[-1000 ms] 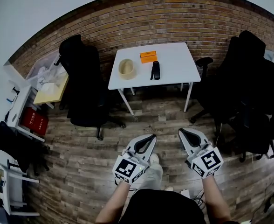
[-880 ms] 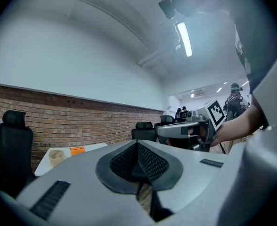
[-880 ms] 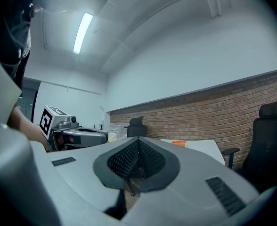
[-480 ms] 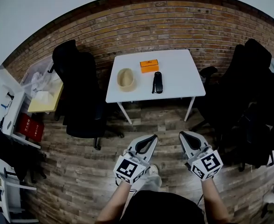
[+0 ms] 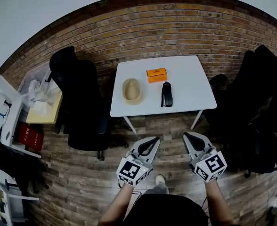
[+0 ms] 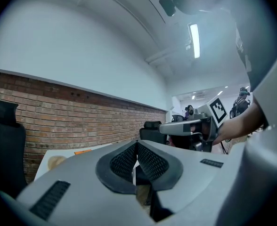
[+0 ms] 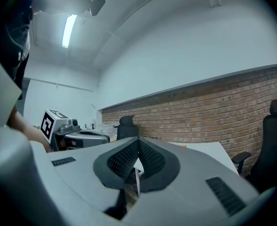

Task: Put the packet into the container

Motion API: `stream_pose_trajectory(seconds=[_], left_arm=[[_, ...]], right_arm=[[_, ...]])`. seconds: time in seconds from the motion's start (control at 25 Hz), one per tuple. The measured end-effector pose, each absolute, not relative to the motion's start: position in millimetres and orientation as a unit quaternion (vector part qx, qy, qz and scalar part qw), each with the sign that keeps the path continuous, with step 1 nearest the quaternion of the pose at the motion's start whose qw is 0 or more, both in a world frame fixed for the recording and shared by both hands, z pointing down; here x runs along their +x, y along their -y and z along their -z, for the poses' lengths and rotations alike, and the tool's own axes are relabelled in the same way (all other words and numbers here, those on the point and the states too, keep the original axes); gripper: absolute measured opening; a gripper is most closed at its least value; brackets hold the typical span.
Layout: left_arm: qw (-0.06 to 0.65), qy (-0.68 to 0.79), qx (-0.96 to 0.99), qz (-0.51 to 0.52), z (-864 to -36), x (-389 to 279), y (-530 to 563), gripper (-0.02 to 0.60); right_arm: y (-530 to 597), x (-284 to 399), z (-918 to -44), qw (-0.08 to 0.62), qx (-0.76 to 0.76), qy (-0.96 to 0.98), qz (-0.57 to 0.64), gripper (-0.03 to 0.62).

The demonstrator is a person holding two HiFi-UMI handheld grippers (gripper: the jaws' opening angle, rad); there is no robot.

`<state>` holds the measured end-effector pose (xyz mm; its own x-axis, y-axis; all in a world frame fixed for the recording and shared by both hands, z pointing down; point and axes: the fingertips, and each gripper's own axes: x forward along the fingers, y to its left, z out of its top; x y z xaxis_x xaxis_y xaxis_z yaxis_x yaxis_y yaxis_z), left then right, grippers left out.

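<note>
We are holding left tool (image 5: 153, 139) and right tool (image 5: 187, 135) pressed together above the floor (image 5: 82, 173), tan container (image 5: 132, 90) sitting on white desk (image 5: 192, 81), orange packet (image 5: 156, 74) lying near it, apart.

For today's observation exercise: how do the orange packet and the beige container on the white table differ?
The orange packet is a flat rectangle; the beige container is a rounded, open oval. The packet lies nearer the brick wall; the container sits nearer the table's left edge. Both rest on the white table.
</note>
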<state>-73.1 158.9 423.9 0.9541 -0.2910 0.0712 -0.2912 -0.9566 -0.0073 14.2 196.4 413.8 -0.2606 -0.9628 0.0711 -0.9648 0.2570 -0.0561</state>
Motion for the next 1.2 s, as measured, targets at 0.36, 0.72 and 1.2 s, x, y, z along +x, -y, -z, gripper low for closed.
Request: stream_pose_trajectory(seconds=[0.36,0.72,1.2], left_arm=[[0.019,0.14,0.99,-0.026,-433.2,-70.3,-113.0,0.008],[0.021,0.144,0.989,-0.028,-439.6,-53.9,-71.9,0.008],[0.029,0.161,0.986,-0.04,-455.3,9.2,19.5,0.008]], right_arm=[[-151.3,11.2,-412.9,0.017,0.613,0.789,-0.044,0.0],[-108.7,30.5,-417.2,0.016,0.613,0.789,-0.047,0.0],[-9.0,91.2,-429.7,0.016,0.591,0.805,-0.053,0.0]])
